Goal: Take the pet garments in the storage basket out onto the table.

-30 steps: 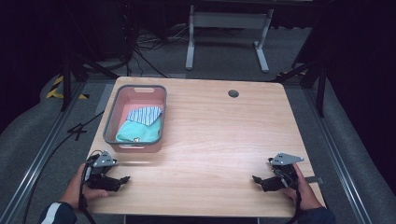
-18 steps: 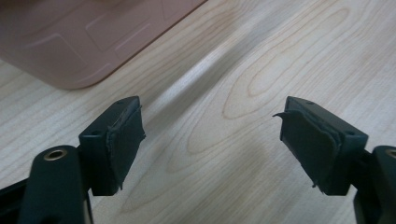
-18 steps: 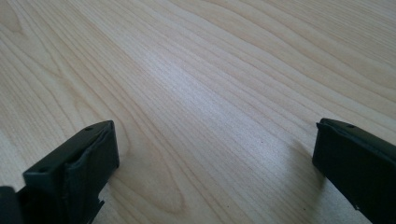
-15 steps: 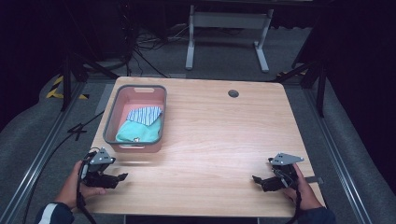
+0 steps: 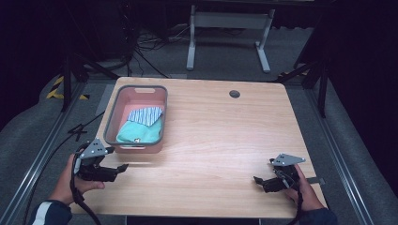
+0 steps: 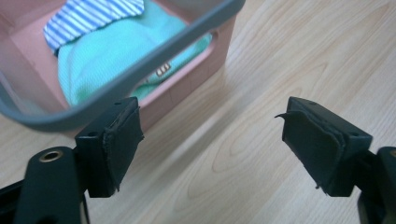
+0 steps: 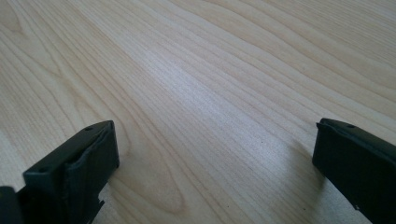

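A pink bin with a grey rim (image 5: 110, 123) stands on the left of the wooden table (image 5: 225, 136). Inside lie a blue-and-white striped cloth (image 5: 145, 115) and a teal cloth (image 5: 141, 132). My left gripper (image 5: 117, 169) hovers above the table just in front of the bin's near left corner, open. Its jaws have just been opening, with nothing between them. The left gripper view has the gripper (image 6: 210, 116) before the bin's rim (image 6: 140, 70), with the teal cloth (image 6: 112, 51) and striped cloth (image 6: 88, 14) behind. My right gripper (image 5: 257, 180) rests low near the front right, open (image 7: 215, 130) over bare wood.
A dark round grommet (image 5: 234, 93) sits near the table's far edge. Behind the table stands a grey metal frame (image 5: 225, 28) among cables on the floor. Yellow-black tape (image 5: 56, 89) marks the floor at the left.
My left hand has lifted its gripper off the table and shifted it slightly left. The right gripper has not moved.
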`<state>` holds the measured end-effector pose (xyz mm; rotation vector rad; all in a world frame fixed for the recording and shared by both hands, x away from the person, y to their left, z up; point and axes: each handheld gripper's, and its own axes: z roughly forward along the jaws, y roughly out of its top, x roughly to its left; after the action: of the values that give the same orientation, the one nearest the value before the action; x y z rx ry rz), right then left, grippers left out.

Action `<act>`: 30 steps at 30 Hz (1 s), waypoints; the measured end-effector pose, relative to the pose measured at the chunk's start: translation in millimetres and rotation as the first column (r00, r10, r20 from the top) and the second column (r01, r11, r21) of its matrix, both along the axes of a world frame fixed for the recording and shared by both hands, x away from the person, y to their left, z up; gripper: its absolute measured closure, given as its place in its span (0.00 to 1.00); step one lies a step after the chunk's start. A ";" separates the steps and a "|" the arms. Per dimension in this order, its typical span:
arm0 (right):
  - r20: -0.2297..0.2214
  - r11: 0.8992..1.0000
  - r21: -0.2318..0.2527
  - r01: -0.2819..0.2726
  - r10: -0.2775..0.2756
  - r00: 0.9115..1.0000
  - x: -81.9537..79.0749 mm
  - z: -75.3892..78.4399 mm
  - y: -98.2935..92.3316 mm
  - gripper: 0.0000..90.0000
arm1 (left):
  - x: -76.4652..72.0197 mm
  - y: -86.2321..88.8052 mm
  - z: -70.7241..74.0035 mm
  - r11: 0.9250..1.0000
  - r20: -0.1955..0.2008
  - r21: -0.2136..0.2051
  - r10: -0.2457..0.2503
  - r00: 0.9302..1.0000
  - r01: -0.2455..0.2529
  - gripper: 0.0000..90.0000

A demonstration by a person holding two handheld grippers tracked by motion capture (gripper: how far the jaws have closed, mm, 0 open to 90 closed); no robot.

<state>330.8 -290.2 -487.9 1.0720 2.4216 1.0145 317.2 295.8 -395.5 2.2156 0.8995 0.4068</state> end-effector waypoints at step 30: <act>0.000 1.000 0.001 0.001 -0.001 1.000 -0.1 -0.1 0.0 0.01 | 91.3 -42.3 34.3 0.993 -0.060 0.116 0.015 0.998 -0.008 0.20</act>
<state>330.7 -290.3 -488.0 1.0726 2.4205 1.0152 408.5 253.5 -361.1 2.3408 0.9422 0.4085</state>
